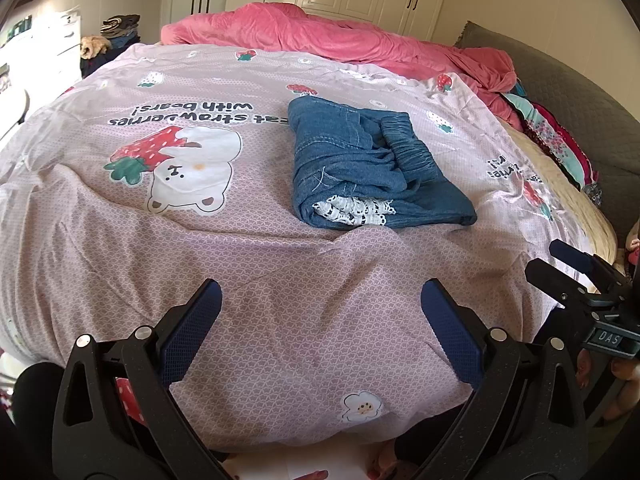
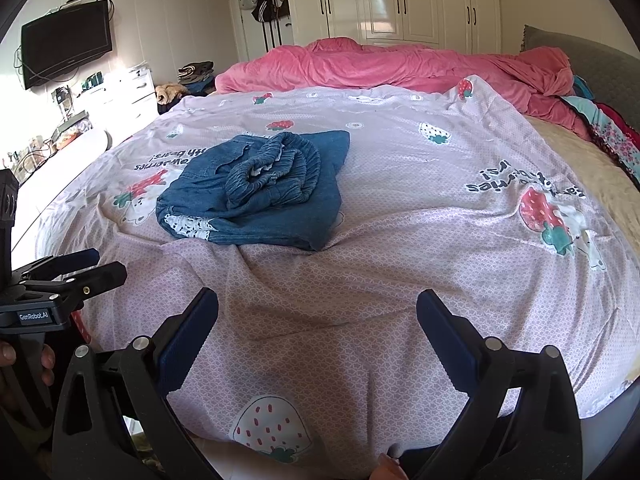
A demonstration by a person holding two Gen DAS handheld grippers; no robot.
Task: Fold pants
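The small blue denim pants with a gathered elastic waistband and a strip of white lace trim [image 1: 372, 164] lie in a compact folded bundle on the pink bedsheet printed with strawberries and white bears [image 1: 280, 300], toward the middle of the bed and well ahead of both grippers. The waistband sits bunched on top of the bundle, and the lace edge shows at the near lower corner. Judged from the soft creases and the way the layers slump, the cloth looks light and limp rather than stiff, so it would drape and sag once lifted and the stacked layers could slide apart; it is not fragile. A sound hold would probably be a pinch through all layers at a folded edge or a corner, since the puckered waistband is thick and springy and the lace looks thin and easy to snag. The fold appears largely done, though the waistband hump leaves it untidy. The left gripper [image 1: 320, 320] hangs over the near part of the sheet with its blue-padded fingers [image 1: 192, 324] spread wide and nothing between them. The right gripper [image 2: 318, 320] is likewise spread and empty, just beside the left one. Beyond the sheet a rumpled pink fleece blanket [image 1: 320, 36] lies across the far side of the bed, with white wardrobe doors [image 2: 400, 0] behind it.
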